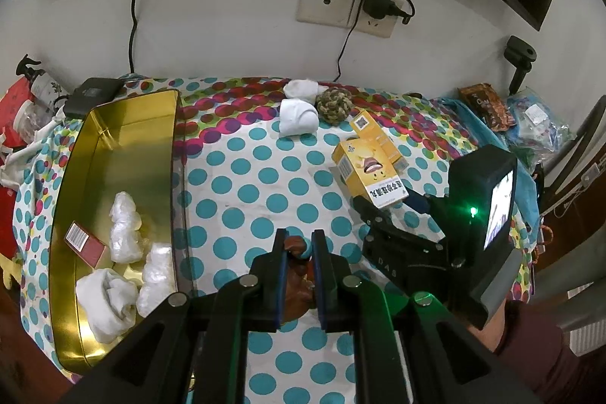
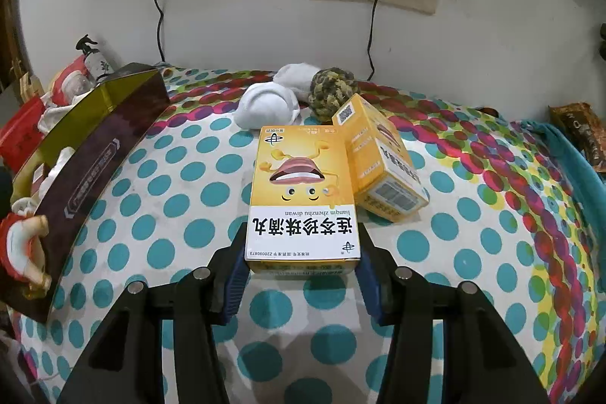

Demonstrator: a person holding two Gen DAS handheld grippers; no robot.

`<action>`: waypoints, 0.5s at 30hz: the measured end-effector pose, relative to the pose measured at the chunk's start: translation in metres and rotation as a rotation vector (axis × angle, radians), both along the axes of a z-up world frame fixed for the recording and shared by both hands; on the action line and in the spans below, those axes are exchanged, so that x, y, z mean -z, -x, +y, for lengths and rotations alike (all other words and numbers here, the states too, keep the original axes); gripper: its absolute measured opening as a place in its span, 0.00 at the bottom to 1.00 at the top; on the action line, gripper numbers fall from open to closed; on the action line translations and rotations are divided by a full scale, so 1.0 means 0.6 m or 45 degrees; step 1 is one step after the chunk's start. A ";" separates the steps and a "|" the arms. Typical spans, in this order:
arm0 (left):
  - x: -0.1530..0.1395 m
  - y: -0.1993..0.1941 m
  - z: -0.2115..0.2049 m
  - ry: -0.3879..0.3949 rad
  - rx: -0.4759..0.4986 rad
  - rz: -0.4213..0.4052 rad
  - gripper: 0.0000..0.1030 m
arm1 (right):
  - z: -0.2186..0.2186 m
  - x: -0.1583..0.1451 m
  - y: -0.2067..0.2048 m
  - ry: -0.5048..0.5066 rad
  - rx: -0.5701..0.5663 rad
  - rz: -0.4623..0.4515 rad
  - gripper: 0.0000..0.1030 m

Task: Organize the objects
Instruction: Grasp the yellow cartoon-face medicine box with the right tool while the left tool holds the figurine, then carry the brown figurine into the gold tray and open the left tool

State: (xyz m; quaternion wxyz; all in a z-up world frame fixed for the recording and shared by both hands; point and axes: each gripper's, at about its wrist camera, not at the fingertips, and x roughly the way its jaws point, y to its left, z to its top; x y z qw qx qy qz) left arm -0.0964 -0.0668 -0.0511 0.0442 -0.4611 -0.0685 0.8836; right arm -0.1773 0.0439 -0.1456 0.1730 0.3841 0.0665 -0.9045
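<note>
Right gripper [image 2: 303,252] sat low over the near part of the table [image 2: 181,177], jaws spread about the width of a yellow medicine box [image 2: 301,192] and set on either side of its near end; the blue pads [image 2: 235,271] appeared to touch the box's side walls, though whether they were pressing could not be told. The box lay flat, face up, long axis running straight away from the gripper toward the wall, so the grip fell across its short width. Just beyond and to the right, a second yellow box [image 2: 378,161] lay tilted, one edge against the first; lifting the held one would likely disturb it. Left gripper [image 1: 299,252] hovered over the table's near middle, jaws narrow, closed on a small brown figure [image 1: 297,245] with a bit of teal showing at the tips; what the figure was could not be made out. The gold tin tray [image 1: 125,124] lay to its left along the table's left edge, long axis running near to far, already holding a small red box [image 1: 84,242], a rolled white sock [image 1: 108,298] and crumpled clear wrap [image 1: 123,230]. The left hand was clearly the nearer to the tray; a short sideways carry to the left looked like all its load needed. Farther off, near the far edge by the wall, lay another white sock [image 2: 265,105] and a camouflage rope ball [image 2: 331,93], touching or nearly so.
</note>
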 end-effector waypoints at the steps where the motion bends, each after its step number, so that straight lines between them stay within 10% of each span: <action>1: -0.001 0.000 0.002 -0.001 0.002 -0.001 0.12 | 0.002 0.000 -0.003 0.001 0.001 0.003 0.47; 15: -0.032 -0.013 -0.013 -0.012 -0.047 0.021 0.12 | 0.007 -0.002 -0.019 -0.049 0.035 0.033 0.47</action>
